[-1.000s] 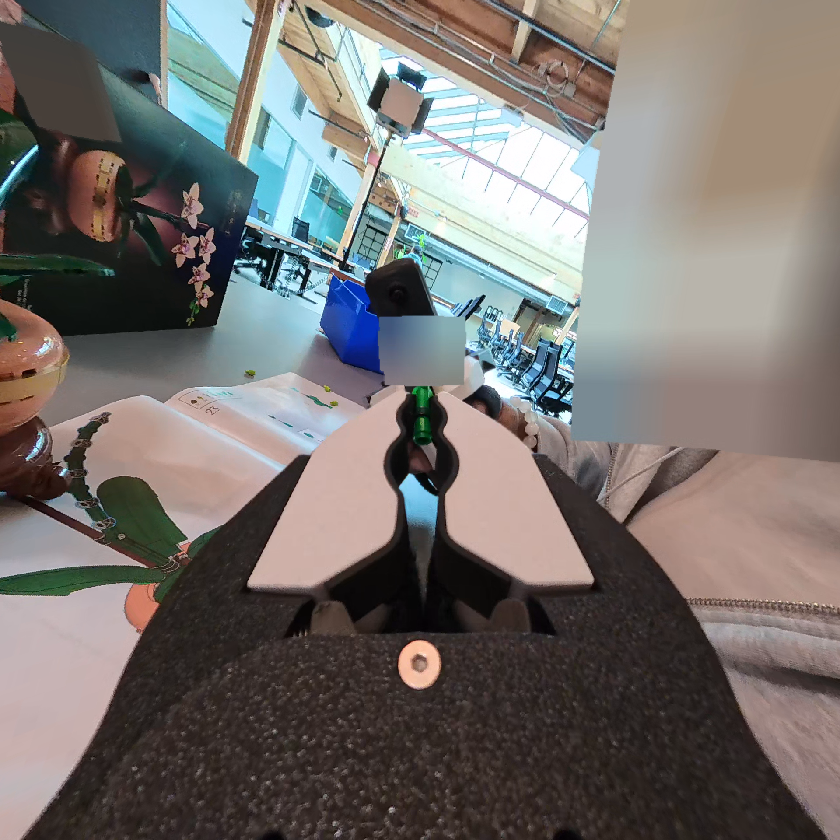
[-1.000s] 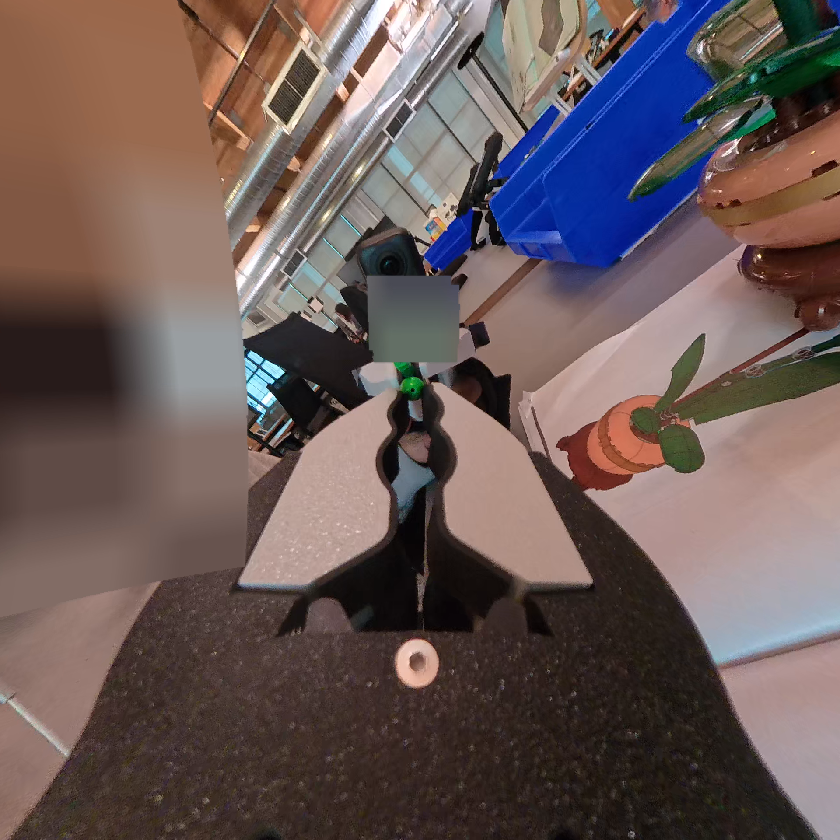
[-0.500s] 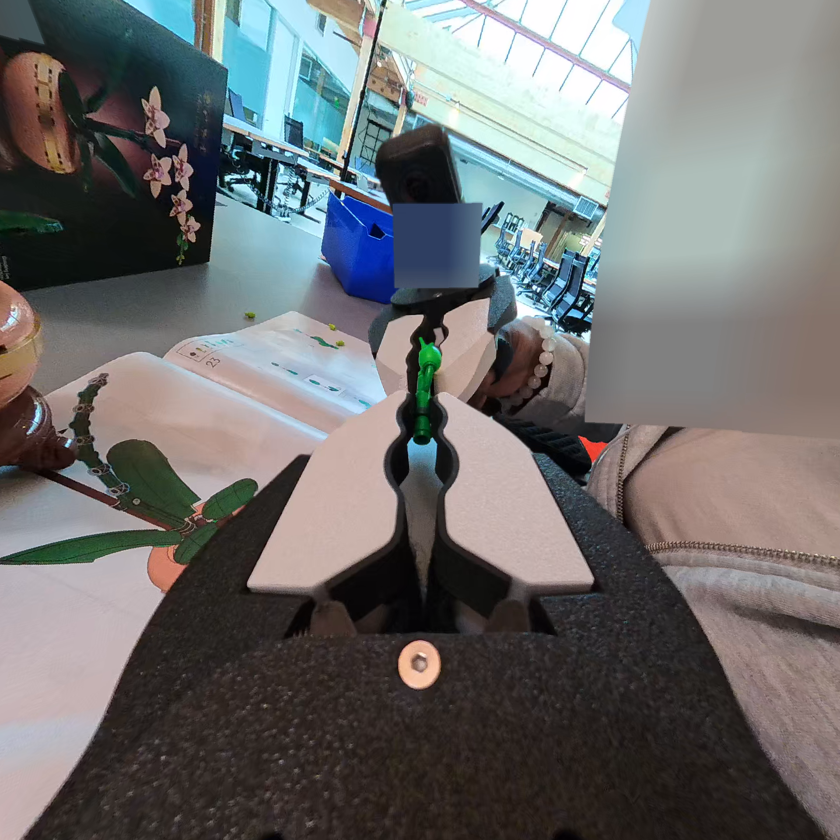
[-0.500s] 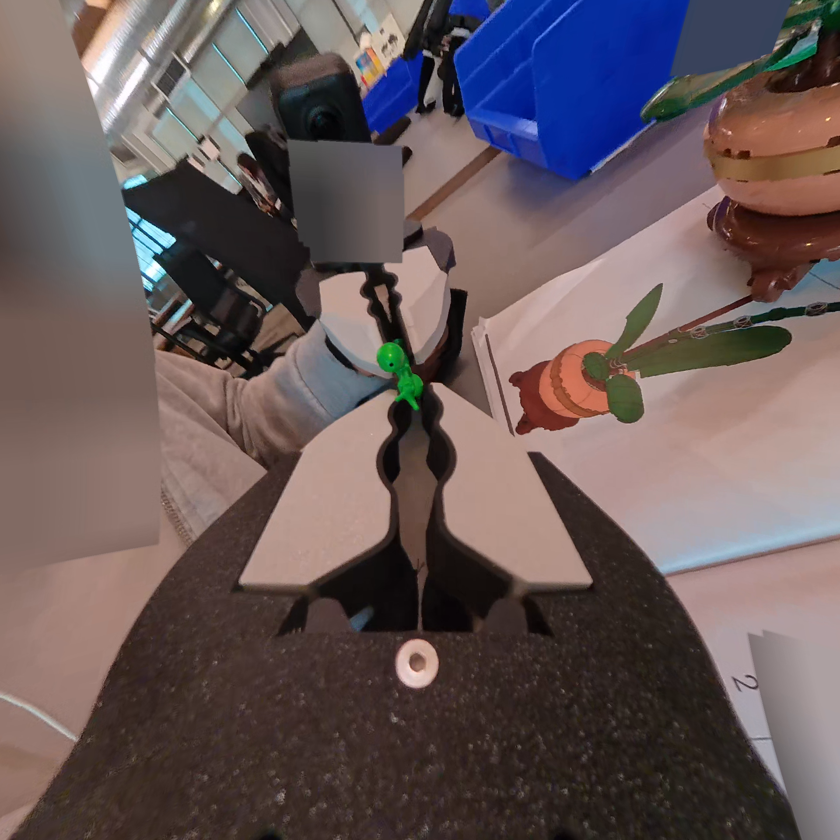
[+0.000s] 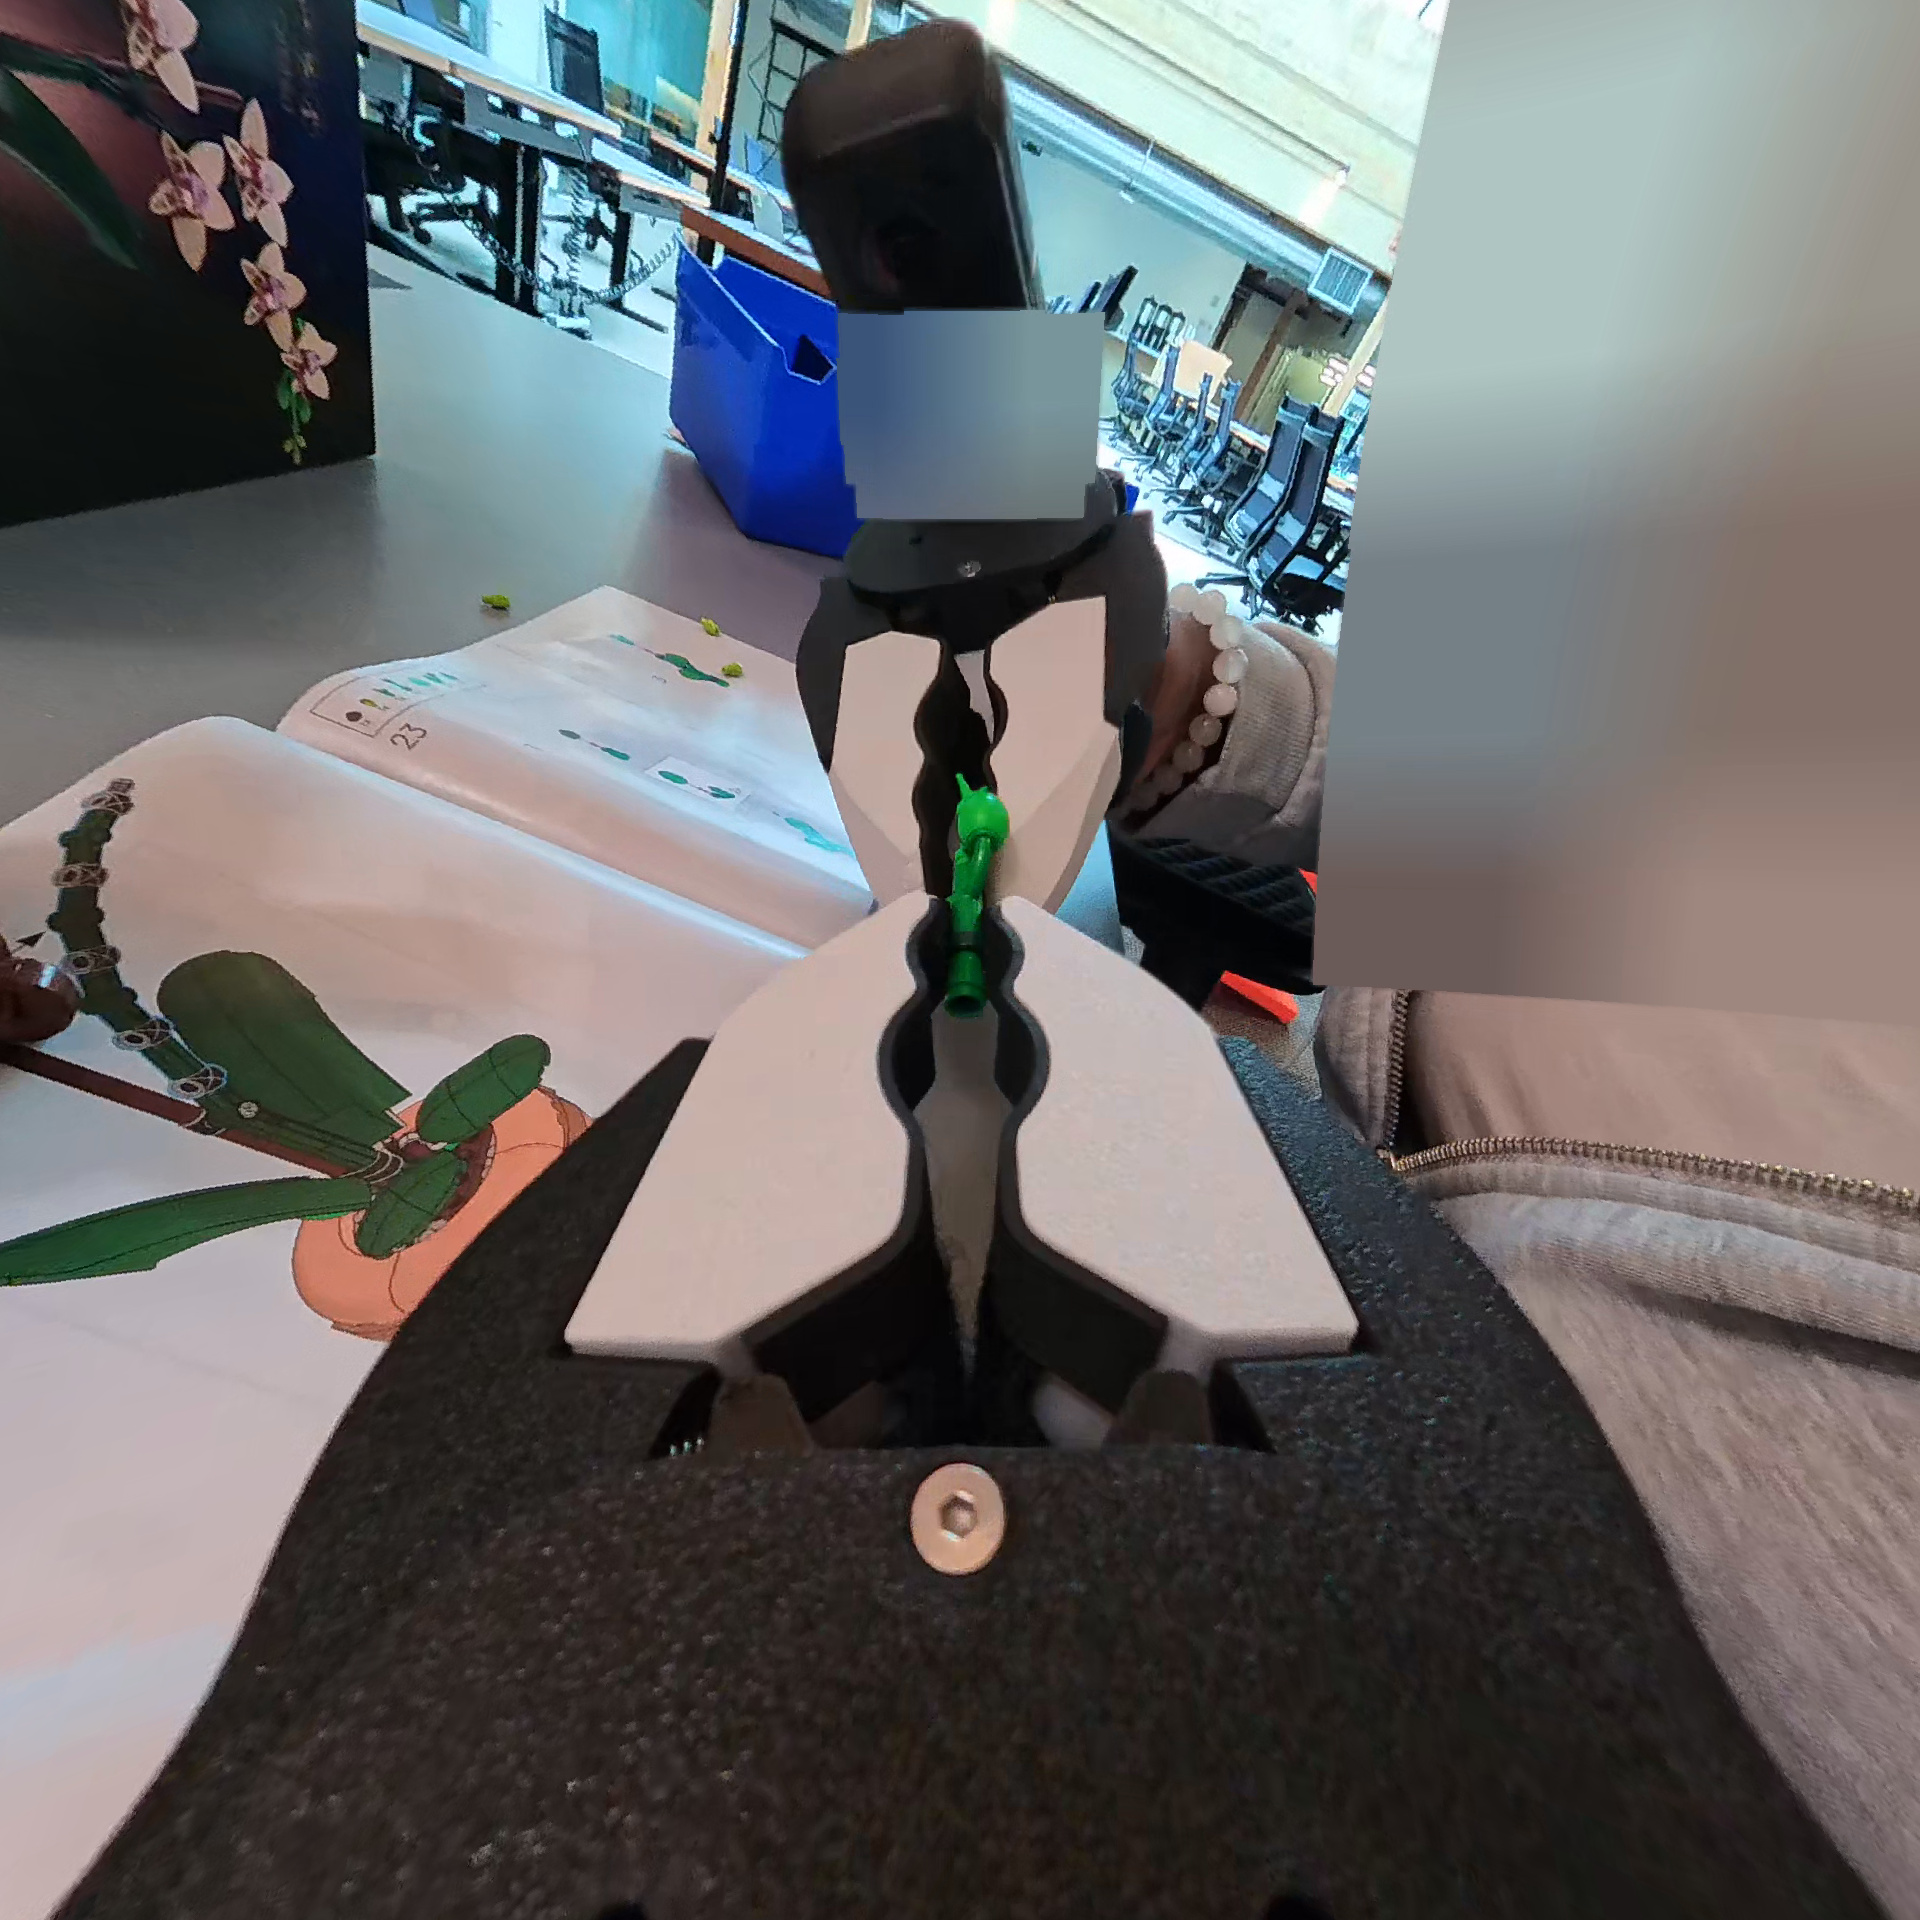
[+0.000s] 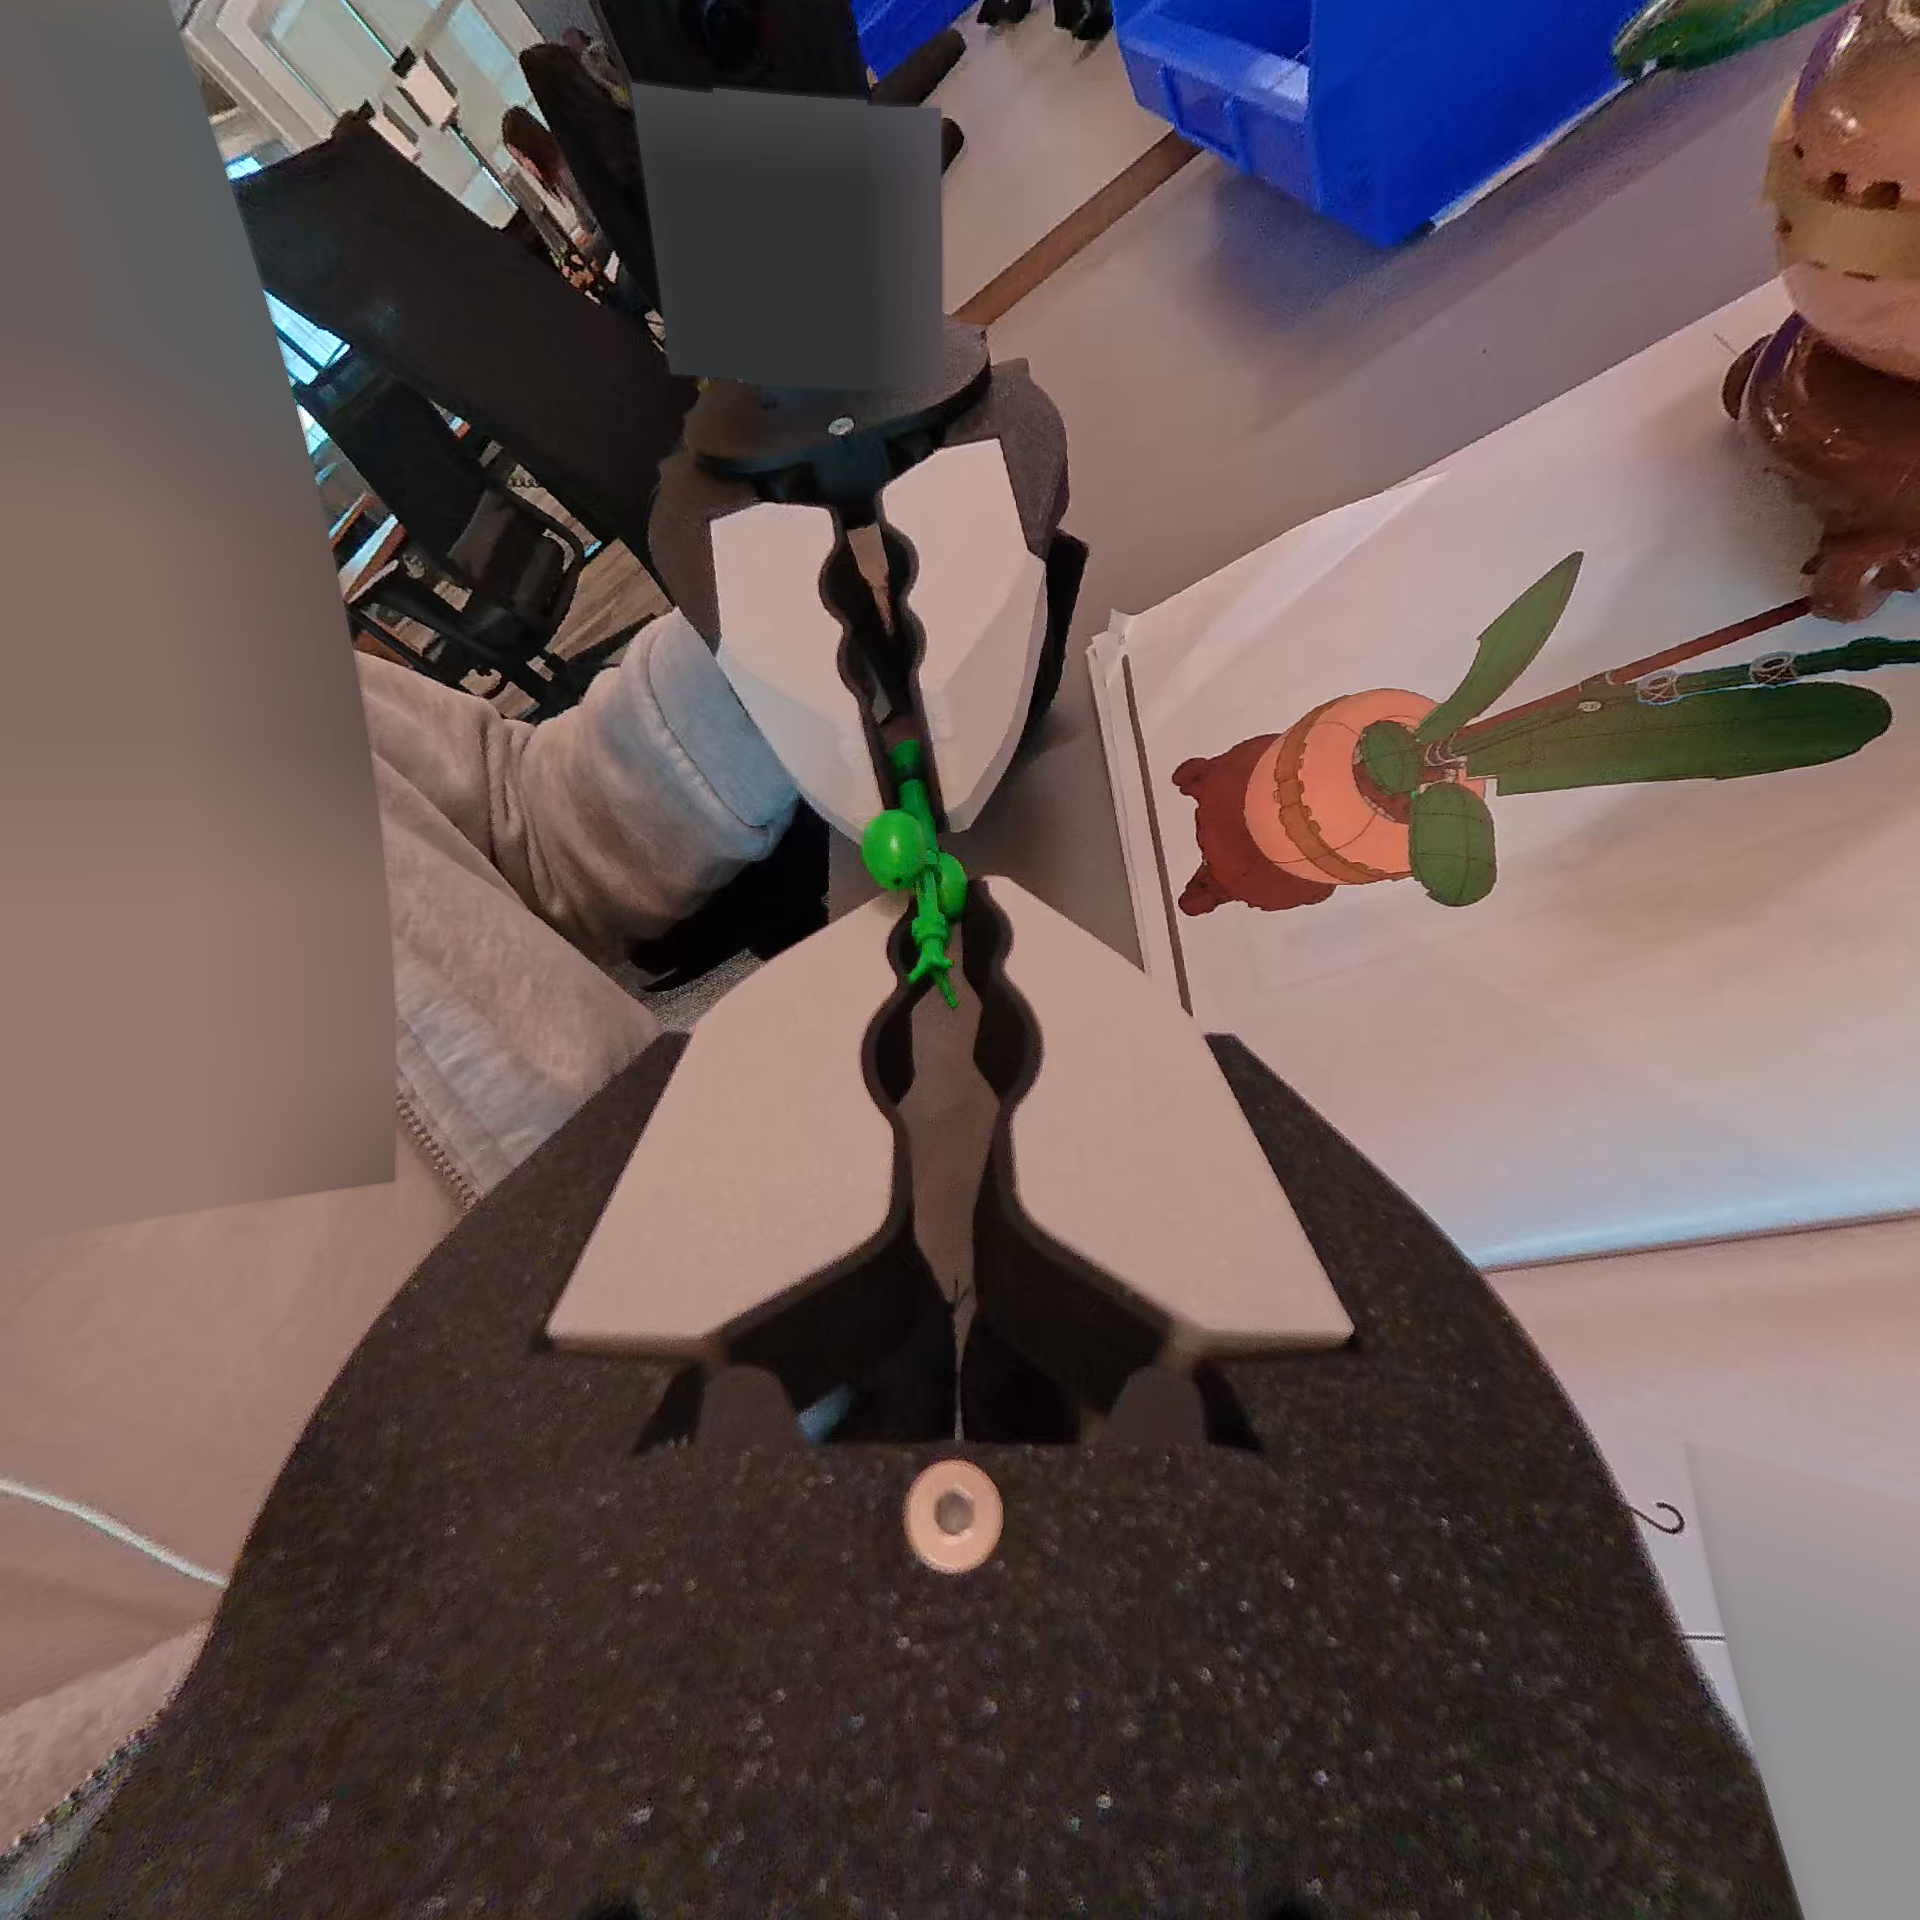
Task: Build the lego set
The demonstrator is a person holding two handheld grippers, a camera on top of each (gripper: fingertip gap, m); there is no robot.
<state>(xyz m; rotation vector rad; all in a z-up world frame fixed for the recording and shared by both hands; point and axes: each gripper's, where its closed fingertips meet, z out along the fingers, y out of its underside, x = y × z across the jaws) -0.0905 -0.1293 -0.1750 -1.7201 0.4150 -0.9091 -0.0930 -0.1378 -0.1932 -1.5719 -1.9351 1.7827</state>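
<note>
Over open instruction booklet point(image 5: 436, 831) near table's front edge, now gripping green stem piece point(image 5: 966, 935) w/ left gripper point(image 5: 961, 914) & green bud piece point(image 6: 914, 883) w/ right gripper point(image 6: 940, 914), both clenched, tilting down from ceiling-ward, keeping pieces touching tip-to-tip, prob. pressing joint home.

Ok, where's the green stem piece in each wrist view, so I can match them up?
Left wrist view: green stem piece at centre, pinched at the left gripper tips, reaching toward the right gripper facing it.
Right wrist view: at centre, between the right gripper and the left gripper.
Shared landmark: the open instruction booklet.
</note>
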